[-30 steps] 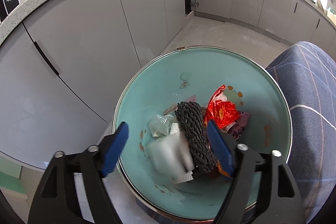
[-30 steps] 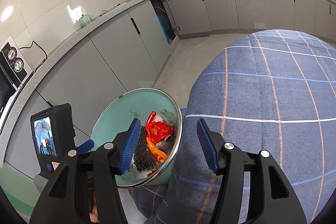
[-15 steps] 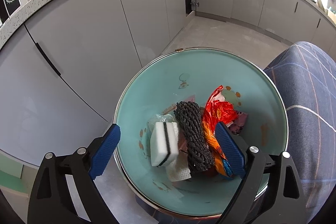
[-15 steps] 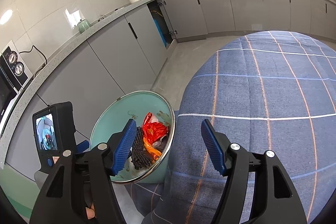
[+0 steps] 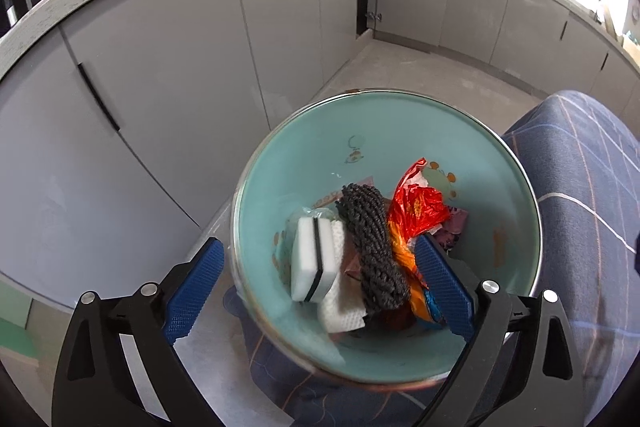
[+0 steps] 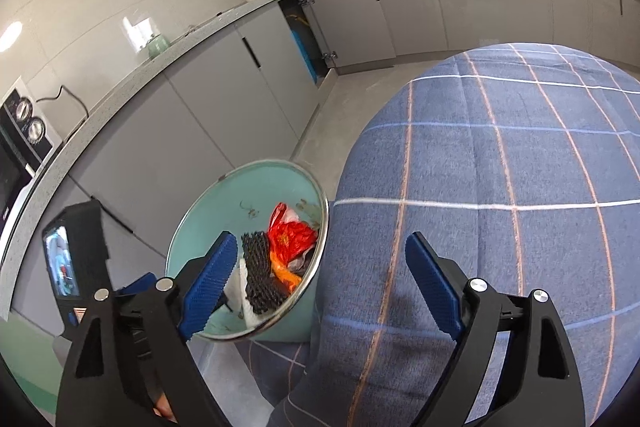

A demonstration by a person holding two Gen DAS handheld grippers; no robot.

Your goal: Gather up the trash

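Observation:
A teal bin (image 5: 400, 131) with a metal rim stands on the floor beside the table. Inside lie a white sponge with a black stripe (image 5: 314, 259), a white paper napkin (image 5: 340, 315), a black knitted roll (image 5: 372, 247) and a red wrapper (image 5: 416, 211). My left gripper (image 5: 320, 291) is open and empty above the bin's near side. My right gripper (image 6: 320, 287) is open and empty over the table's edge, with the bin (image 6: 224, 199) to its left.
A blue plaid cloth (image 6: 500, 187) covers the table to the right of the bin. Grey kitchen cabinets (image 5: 160, 67) run along the left and far sides under a speckled countertop (image 6: 120, 91). One cabinet door (image 6: 308, 39) stands ajar. The left gripper's body (image 6: 76, 259) shows in the right wrist view.
The white sponge has dropped from between my left gripper's fingers into the bin and lies still. The left gripper has opened wider and pulled back. The right gripper drew back slightly.

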